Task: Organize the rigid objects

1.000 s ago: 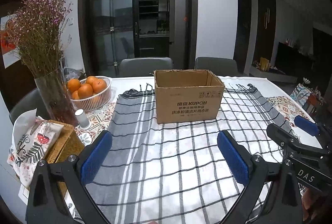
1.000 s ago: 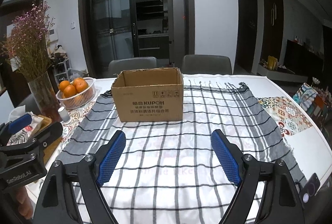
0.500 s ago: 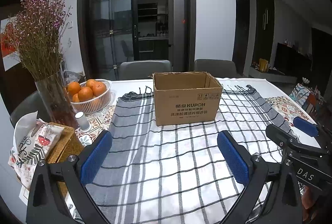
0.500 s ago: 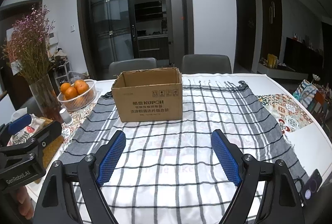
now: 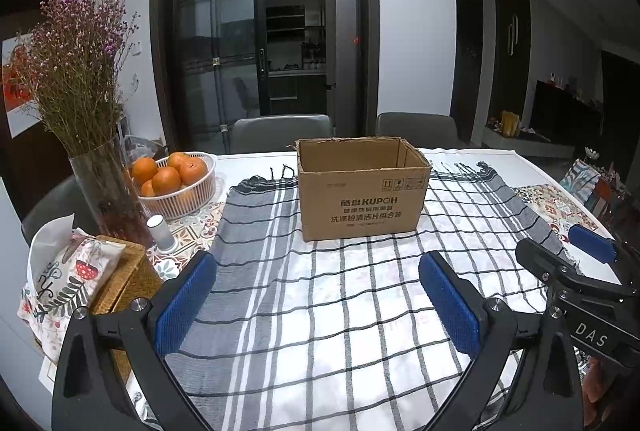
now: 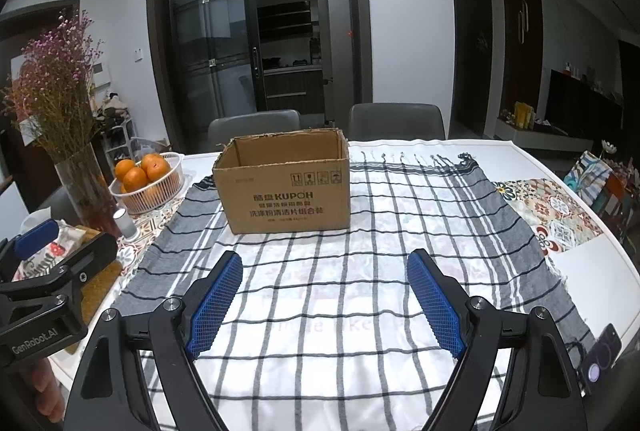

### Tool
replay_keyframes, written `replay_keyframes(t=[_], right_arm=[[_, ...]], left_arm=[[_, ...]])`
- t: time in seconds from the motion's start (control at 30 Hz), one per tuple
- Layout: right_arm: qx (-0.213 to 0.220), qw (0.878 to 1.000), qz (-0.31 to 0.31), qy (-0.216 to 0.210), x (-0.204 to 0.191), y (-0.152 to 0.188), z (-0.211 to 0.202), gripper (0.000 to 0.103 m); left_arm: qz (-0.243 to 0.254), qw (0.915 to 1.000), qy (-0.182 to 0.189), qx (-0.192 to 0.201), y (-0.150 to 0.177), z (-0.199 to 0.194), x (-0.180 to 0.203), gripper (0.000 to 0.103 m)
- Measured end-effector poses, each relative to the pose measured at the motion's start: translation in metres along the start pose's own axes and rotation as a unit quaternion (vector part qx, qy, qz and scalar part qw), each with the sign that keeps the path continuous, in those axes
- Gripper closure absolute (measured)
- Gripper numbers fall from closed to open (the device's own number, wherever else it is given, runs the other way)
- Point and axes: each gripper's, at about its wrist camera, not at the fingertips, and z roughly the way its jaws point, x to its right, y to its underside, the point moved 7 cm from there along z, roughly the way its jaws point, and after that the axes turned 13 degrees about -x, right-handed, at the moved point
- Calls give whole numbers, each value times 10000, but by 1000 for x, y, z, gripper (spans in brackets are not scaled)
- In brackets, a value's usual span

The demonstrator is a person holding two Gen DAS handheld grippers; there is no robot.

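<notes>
An open brown cardboard box [image 5: 362, 191] [image 6: 286, 195] stands upright on the checked grey-and-white cloth [image 5: 340, 291] [image 6: 400, 211] at the middle of the table. Its near wall hides what is inside. My left gripper [image 5: 317, 261] hovers open over the cloth a short way in front of the box, with nothing between its blue pads [image 5: 186, 301]. My right gripper [image 6: 325, 258] is open too and just as empty, beside the left one. Each gripper shows at the edge of the other's view: the right gripper [image 5: 576, 271] and the left gripper [image 6: 52, 271].
At the left stand a white basket of oranges [image 5: 176, 187] [image 6: 146, 183], a glass vase of dried flowers [image 5: 106, 199] [image 6: 84, 187] and a small white cylinder [image 5: 160, 231]. A tissue pouch [image 5: 60, 279] lies on a wicker box. A phone [image 6: 600, 355] lies at the front right edge. Two grey chairs [image 6: 394, 121] stand behind the table.
</notes>
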Motion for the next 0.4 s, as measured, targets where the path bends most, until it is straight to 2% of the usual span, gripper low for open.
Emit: replay_keyframes(t=[0.4], right_arm=[[-1,10000,-3,-15,-1,0,0,18]], left_arm=[[-34,10000,-8,13,1,-2,-1,0]])
